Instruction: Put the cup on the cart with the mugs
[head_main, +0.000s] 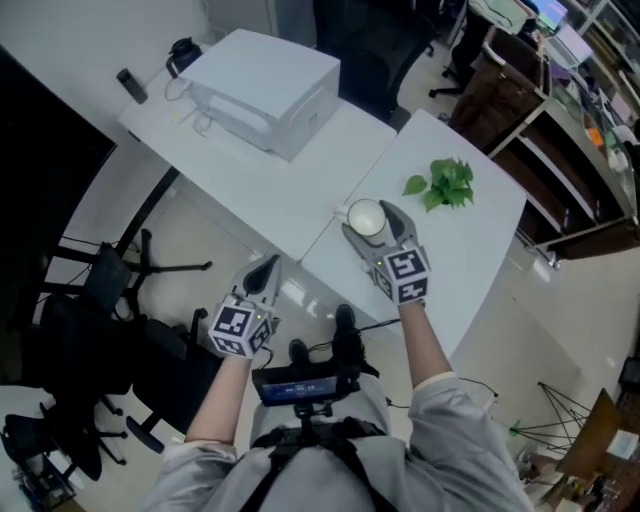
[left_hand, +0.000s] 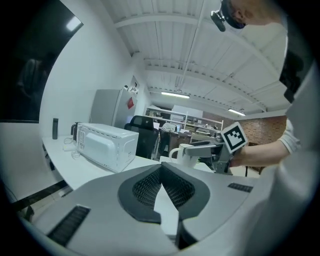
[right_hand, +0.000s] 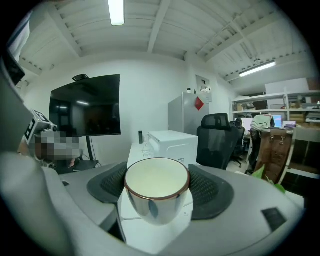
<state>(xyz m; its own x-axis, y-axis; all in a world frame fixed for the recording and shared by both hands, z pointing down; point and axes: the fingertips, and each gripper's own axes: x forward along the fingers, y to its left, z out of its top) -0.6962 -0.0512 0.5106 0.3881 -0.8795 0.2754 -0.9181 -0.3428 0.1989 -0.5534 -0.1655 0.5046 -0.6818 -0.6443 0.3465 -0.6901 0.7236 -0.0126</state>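
My right gripper (head_main: 372, 226) is shut on a white cup (head_main: 366, 216) and holds it in the air above the near edge of the right white table (head_main: 470, 250). In the right gripper view the cup (right_hand: 156, 186) sits upright between the two dark pads (right_hand: 212, 192); it has a brown rim and is empty. The left gripper view shows the cup (left_hand: 181, 152) and the right gripper from the side. My left gripper (head_main: 265, 268) hangs lower left over the floor, its jaws (left_hand: 161, 170) shut with nothing between them. No cart or mugs show in any view.
A white microwave (head_main: 265, 90) stands on the left white table (head_main: 290, 200), with a black remote (head_main: 131, 85) near its far corner. Green leaves (head_main: 445, 182) lie on the right table. Black office chairs (head_main: 110, 290) stand at the left. A dark screen (right_hand: 85, 106) hangs on the wall.
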